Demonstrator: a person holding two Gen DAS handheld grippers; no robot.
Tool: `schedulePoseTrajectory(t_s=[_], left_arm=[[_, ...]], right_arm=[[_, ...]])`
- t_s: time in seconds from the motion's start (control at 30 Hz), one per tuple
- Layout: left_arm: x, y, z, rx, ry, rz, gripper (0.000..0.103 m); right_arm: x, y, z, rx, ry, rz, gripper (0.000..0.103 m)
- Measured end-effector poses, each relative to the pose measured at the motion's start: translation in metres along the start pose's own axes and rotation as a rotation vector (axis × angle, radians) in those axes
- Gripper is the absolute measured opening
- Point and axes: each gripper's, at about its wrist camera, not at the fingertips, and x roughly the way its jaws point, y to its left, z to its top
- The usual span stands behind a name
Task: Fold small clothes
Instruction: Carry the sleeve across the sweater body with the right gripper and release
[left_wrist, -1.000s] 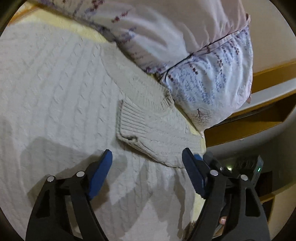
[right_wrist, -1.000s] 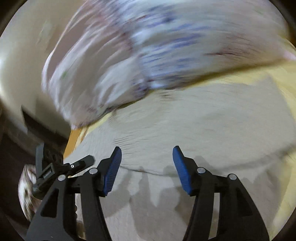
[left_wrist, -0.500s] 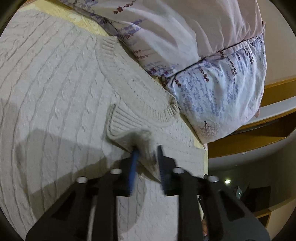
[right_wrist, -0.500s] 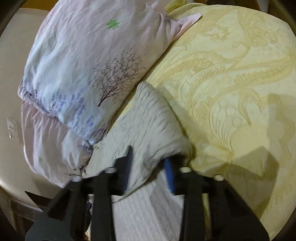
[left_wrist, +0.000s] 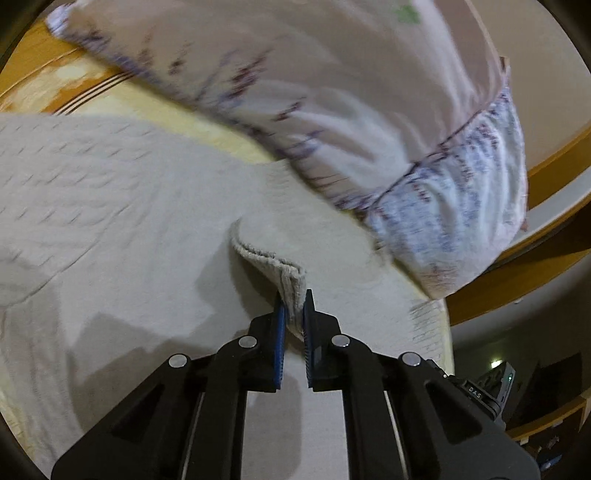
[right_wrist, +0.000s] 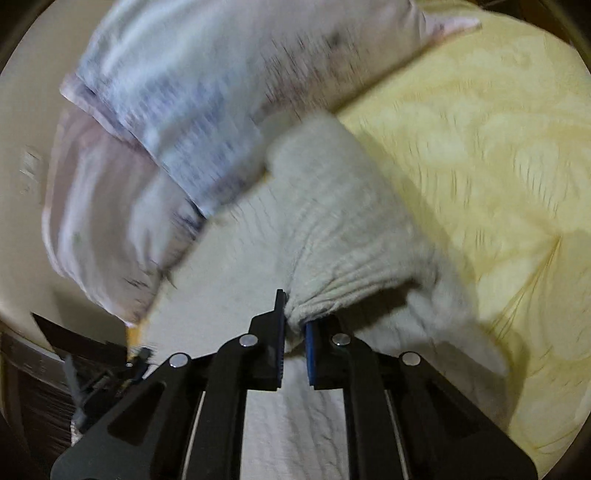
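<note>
Cream knit sweater (left_wrist: 129, 229) lies spread on a bed, over a yellow patterned bedspread (right_wrist: 480, 155). Top edge of the sweater sits against a floral pillow (left_wrist: 332, 110), which overlaps it slightly.

Left gripper (left_wrist: 293, 314): clenched on a ribbed edge of the sweater, a folded bit of knit pinched between the blue pads and pulled up off the rest of the garment. A ridge of fabric runs from the pinch back toward the pillow.

Right gripper (right_wrist: 294, 325): also clamped on the sweater, holding a ribbed hem or cuff; cannot tell which. Bunched knit bulges out past the pads toward the bedspread, lifted clear of the layer below.

Wooden bed frame (left_wrist: 517, 288) shows past the pillow in the left wrist view. Both views are smeared by motion; pillow print and knit pattern are mostly unreadable. Dark room beyond the bed edge, details unclear.
</note>
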Motion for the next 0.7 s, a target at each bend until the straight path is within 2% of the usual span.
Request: schedulePoseTrajectory(t_s=[0.1, 0.17, 0.2, 0.23, 0.27, 0.33, 0.4, 0.43, 0.53, 0.6, 0.7], left_arm=[[0.001, 0.011, -0.007, -0.010, 0.019, 0.025, 0.008], [0.001, 0.013, -0.012, -0.010, 0.022, 0.033, 0.008], [-0.001, 0.013, -0.015, -0.001, 0.016, 0.041, 0.008], [-0.001, 0.011, -0.016, 0.005, 0.013, 0.045, 0.008], [-0.004, 0.011, -0.019, 0.015, 0.007, 0.051, 0.008], [-0.007, 0.010, -0.021, 0.022, 0.002, 0.055, 0.008], [-0.006, 0.010, -0.021, 0.025, 0.004, 0.061, 0.009], [-0.005, 0.011, -0.021, 0.019, 0.008, 0.061, 0.009], [-0.004, 0.012, -0.021, 0.007, 0.009, 0.054, 0.010], [-0.006, 0.010, -0.021, 0.012, 0.014, 0.050, 0.013], [-0.014, 0.012, -0.022, 0.004, 0.031, 0.031, 0.027]], right_arm=[[0.001, 0.005, -0.008, -0.042, -0.005, -0.045, 0.010], [-0.007, 0.012, -0.012, -0.071, -0.020, -0.087, 0.018], [-0.012, 0.013, -0.014, -0.081, -0.031, -0.113, 0.030], [-0.021, 0.015, -0.016, -0.088, -0.059, -0.142, 0.042], [-0.029, 0.014, -0.017, -0.091, -0.089, -0.163, 0.046], [-0.052, 0.024, -0.022, -0.128, -0.208, -0.244, 0.049], [-0.067, 0.035, -0.020, -0.191, -0.279, -0.267, 0.050], [-0.066, 0.043, -0.020, -0.238, -0.275, -0.264, 0.051], [-0.037, 0.074, -0.020, -0.368, -0.145, -0.204, 0.051], [-0.008, 0.095, -0.025, -0.458, -0.064, -0.218, 0.051], [0.023, 0.114, -0.040, -0.550, 0.020, -0.233, 0.052]])
